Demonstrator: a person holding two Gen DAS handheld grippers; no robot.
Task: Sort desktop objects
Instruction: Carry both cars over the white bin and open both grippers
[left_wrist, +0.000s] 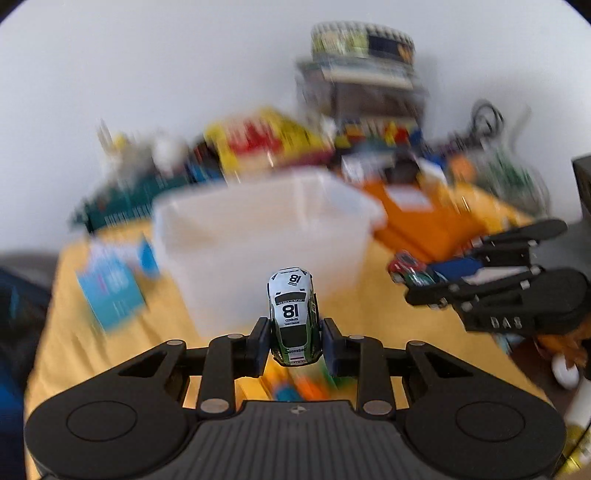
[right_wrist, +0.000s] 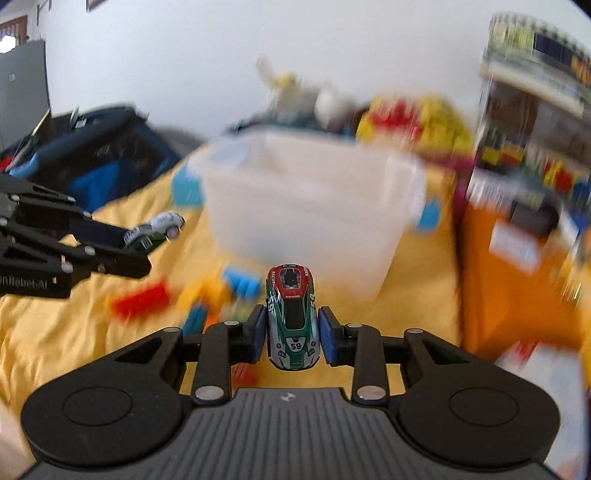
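Observation:
My left gripper (left_wrist: 294, 345) is shut on a white and green toy car numbered 18 (left_wrist: 293, 319), held above the yellow cloth in front of a translucent plastic bin (left_wrist: 258, 254). My right gripper (right_wrist: 293, 338) is shut on a red, green and silver toy car numbered 59 (right_wrist: 293, 321), also short of the bin (right_wrist: 314, 214). In the left wrist view the right gripper (left_wrist: 424, 275) shows at right with its car (left_wrist: 408, 267). In the right wrist view the left gripper (right_wrist: 144, 240) shows at left with its car (right_wrist: 157, 230).
Loose coloured building blocks (right_wrist: 147, 301) lie on the yellow cloth (right_wrist: 55, 325) below the grippers. A blue booklet (left_wrist: 110, 284) lies left of the bin. An orange box (right_wrist: 517, 280) and stacked toy boxes (left_wrist: 362, 81) stand at right and behind. A dark bag (right_wrist: 99, 155) sits far left.

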